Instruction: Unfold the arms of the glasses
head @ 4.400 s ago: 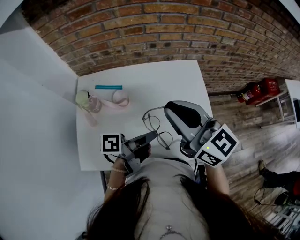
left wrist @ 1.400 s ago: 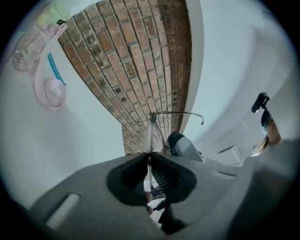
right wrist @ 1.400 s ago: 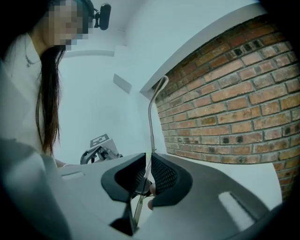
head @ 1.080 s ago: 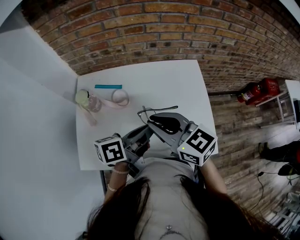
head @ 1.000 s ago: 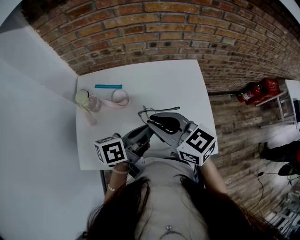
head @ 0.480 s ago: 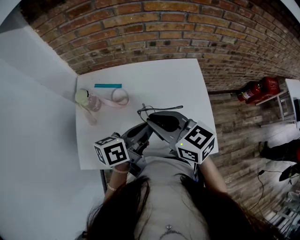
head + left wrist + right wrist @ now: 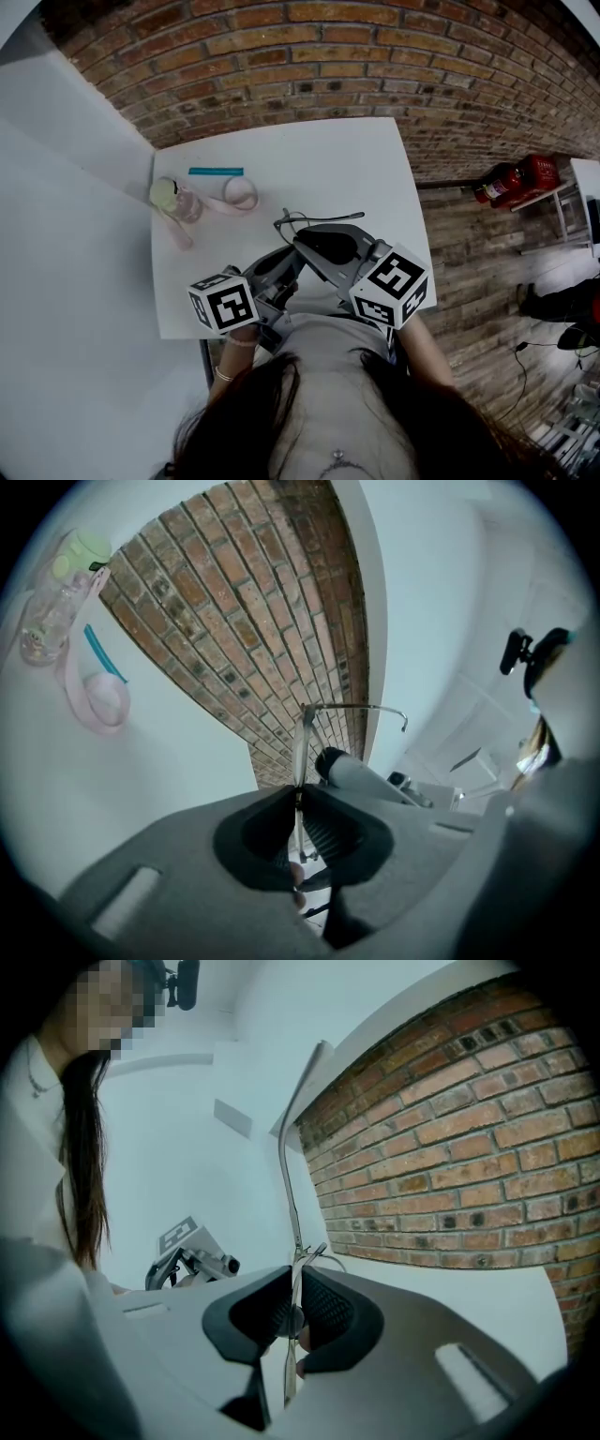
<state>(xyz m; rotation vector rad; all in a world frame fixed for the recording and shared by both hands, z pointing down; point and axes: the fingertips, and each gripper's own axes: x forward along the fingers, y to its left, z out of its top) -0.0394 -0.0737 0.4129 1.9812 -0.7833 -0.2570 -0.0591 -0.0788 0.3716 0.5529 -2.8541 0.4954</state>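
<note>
The thin wire-framed glasses [image 7: 302,223] hang above the near part of the white table [image 7: 356,155], held between both grippers. My left gripper [image 7: 287,265] is shut on the frame, which stands edge-on between its jaws [image 7: 298,766]; one arm [image 7: 361,708] sticks out sideways to the right and ends in a curved tip. My right gripper [image 7: 304,244] is shut on the glasses near a hinge [image 7: 298,1258], and a long arm [image 7: 285,1143] rises straight up from its jaws. The lenses are mostly hidden by the gripper bodies.
A clear bottle with a green cap [image 7: 172,199], a pink strap with a ring [image 7: 239,194] and a teal stick [image 7: 216,172] lie at the table's far left. A brick wall [image 7: 309,66] backs the table. A red fire extinguisher [image 7: 511,183] lies on the floor to the right.
4.4 s ago the glasses were low at the table with the right gripper off to their right. Now both grippers grip them, raised. In the last second almost nothing has moved.
</note>
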